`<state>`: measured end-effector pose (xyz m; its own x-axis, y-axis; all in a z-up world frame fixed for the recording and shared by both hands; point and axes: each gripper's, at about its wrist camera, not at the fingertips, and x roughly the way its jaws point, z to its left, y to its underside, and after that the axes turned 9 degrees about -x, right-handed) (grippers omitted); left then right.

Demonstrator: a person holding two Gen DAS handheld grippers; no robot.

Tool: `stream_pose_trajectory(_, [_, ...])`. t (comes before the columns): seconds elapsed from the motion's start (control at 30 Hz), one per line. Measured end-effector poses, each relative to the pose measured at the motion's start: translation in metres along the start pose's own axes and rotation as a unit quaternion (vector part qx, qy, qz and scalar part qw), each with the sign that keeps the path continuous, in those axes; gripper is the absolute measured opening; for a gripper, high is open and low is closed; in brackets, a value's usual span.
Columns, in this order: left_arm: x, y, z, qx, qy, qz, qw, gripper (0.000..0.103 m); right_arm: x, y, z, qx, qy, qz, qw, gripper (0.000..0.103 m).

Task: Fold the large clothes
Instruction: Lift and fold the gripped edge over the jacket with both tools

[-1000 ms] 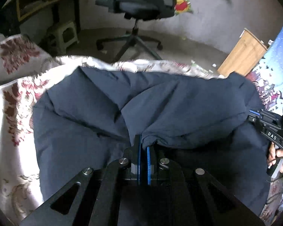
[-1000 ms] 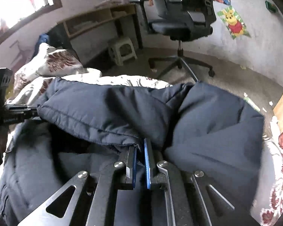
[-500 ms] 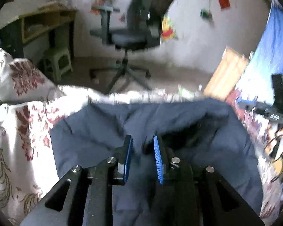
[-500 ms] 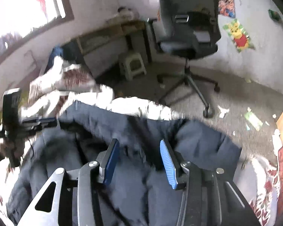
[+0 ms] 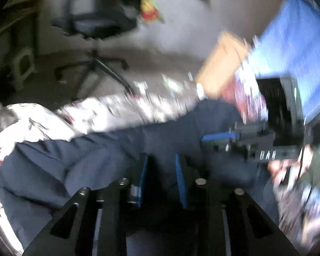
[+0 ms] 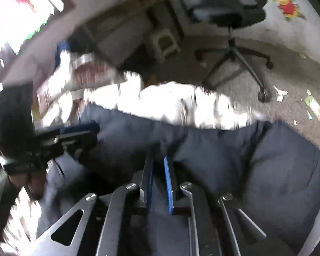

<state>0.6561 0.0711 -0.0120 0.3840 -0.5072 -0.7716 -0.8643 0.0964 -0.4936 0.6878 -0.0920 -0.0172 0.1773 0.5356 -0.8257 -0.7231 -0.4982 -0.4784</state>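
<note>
Both my grippers, left (image 5: 161,170) and right (image 6: 158,173), gape empty over the navy jacket (image 5: 79,166); grabbing blindly at twelve o'clock could bunch its fold.

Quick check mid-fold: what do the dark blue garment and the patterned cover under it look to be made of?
Dark blue garment: looks like padded, matte woven synthetic, judging by its puffy bulges and soft rounded folds; motion blur hides any stitching. Patterned cover: probably a slightly glossy printed fabric, white with dark red floral marks, shining bright in the light. Both are guesses from blurred frames.
</note>
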Motion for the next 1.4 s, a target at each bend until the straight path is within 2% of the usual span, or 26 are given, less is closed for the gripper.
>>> stream_pose_trajectory(0.1, [0.013, 0.017, -0.005, 0.036, -0.03, 0.037, 0.9982, 0.013, 0.014, 0.019, 0.0, -0.018, 0.013, 0.056, 0.998, 0.005])
stream_pose_trajectory(0.13, [0.016, 0.018, -0.002, 0.036, -0.039, 0.045, 0.9976, 0.013, 0.018, 0.022, -0.003, -0.016, 0.014, 0.057, 0.998, 0.003])
stream_pose_trajectory(0.27, [0.027, 0.03, 0.006, 0.034, -0.063, 0.049, 0.9962, 0.01, 0.038, 0.023, -0.009, 0.018, 0.028, 0.044, 0.998, 0.0])
stream_pose_trajectory(0.43, [0.039, 0.039, 0.02, 0.017, -0.068, 0.027, 0.9972, 0.01, 0.052, 0.027, 0.004, -0.003, 0.089, 0.009, 0.996, 0.0])
stream_pose_trajectory(0.6, [0.046, 0.045, 0.017, 0.023, -0.09, 0.004, 0.9957, 0.01, 0.062, 0.028, 0.001, -0.002, 0.113, -0.017, 0.993, 0.0])
stream_pose_trajectory(0.73, [0.025, 0.049, 0.014, 0.025, -0.082, -0.005, 0.9963, 0.01, 0.034, 0.036, 0.009, -0.015, 0.115, -0.025, 0.993, 0.0])
stream_pose_trajectory(0.87, [0.003, 0.066, 0.026, 0.017, -0.103, 0.008, 0.9945, 0.006, -0.012, 0.044, 0.025, -0.06, 0.15, -0.062, 0.985, 0.001])
stream_pose_trajectory(0.93, [0.011, 0.068, 0.035, -0.008, -0.103, 0.018, 0.9945, 0.004, -0.006, 0.043, 0.01, -0.041, 0.164, -0.041, 0.985, 0.0])
stream_pose_trajectory(1.0, [0.017, 0.069, 0.038, -0.029, -0.103, 0.018, 0.9941, 0.004, 0.009, 0.041, -0.011, 0.001, 0.149, -0.029, 0.988, 0.0])
stream_pose_trajectory(1.07, [0.022, 0.068, 0.036, -0.03, -0.112, 0.019, 0.9931, 0.004, 0.023, 0.039, -0.019, 0.011, 0.145, -0.025, 0.989, 0.0])
stream_pose_trajectory(1.23, [0.029, 0.07, 0.029, -0.022, -0.144, 0.011, 0.9893, 0.004, 0.04, 0.038, 0.002, -0.042, 0.218, -0.024, 0.975, 0.0])
stream_pose_trajectory(1.3, [0.027, 0.072, 0.026, -0.02, -0.149, 0.001, 0.9887, 0.004, 0.038, 0.039, 0.006, -0.046, 0.224, -0.025, 0.973, 0.0])
stream_pose_trajectory(1.4, [0.011, 0.077, 0.024, -0.032, -0.138, -0.021, 0.9897, 0.004, 0.019, 0.04, 0.013, -0.028, 0.202, -0.052, 0.978, 0.004])
